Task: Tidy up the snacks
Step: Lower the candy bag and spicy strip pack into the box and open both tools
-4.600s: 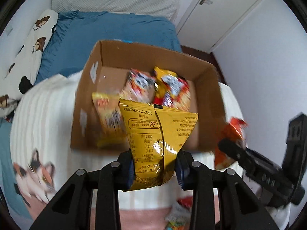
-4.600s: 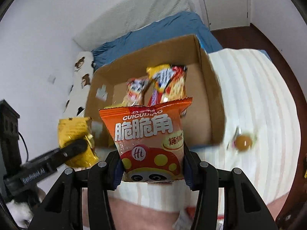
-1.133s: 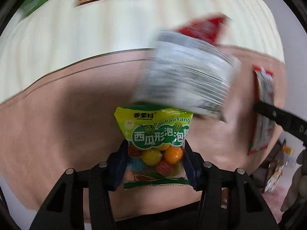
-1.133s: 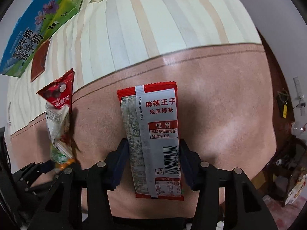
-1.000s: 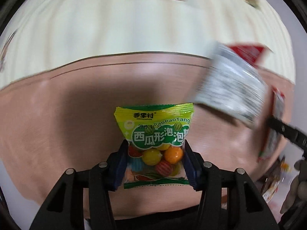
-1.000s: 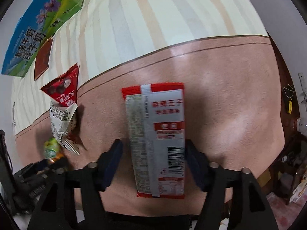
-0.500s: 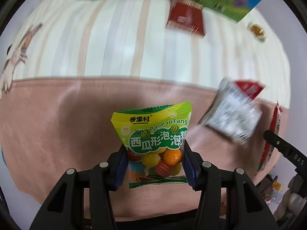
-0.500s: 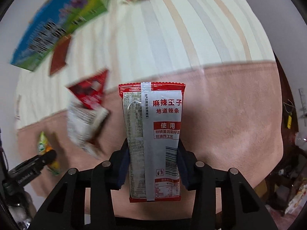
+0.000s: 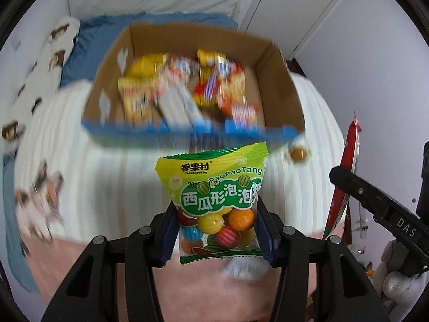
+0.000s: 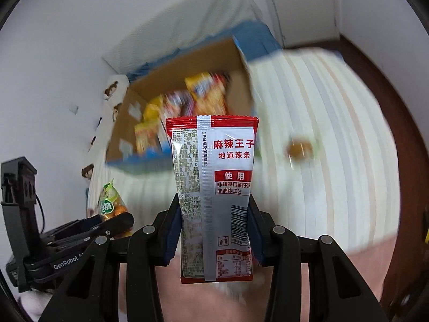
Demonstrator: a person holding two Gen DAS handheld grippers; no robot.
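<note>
As each claw pinches a packet, gum bag (image 9: 214, 204) left (image 9: 215, 230), strip pack (image 10: 214, 187) right (image 10: 214, 230), early release risks missing the box (image 9: 278, 80) ahead.

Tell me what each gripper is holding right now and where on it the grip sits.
Left gripper: green bubble gum packet, pinched across its lower half. Right gripper: red spicy strip packet, pinched across its lower half.

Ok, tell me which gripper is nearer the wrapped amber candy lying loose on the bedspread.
Right. The right gripper holds its packet beside the candy; the left gripper is farther off.
</note>
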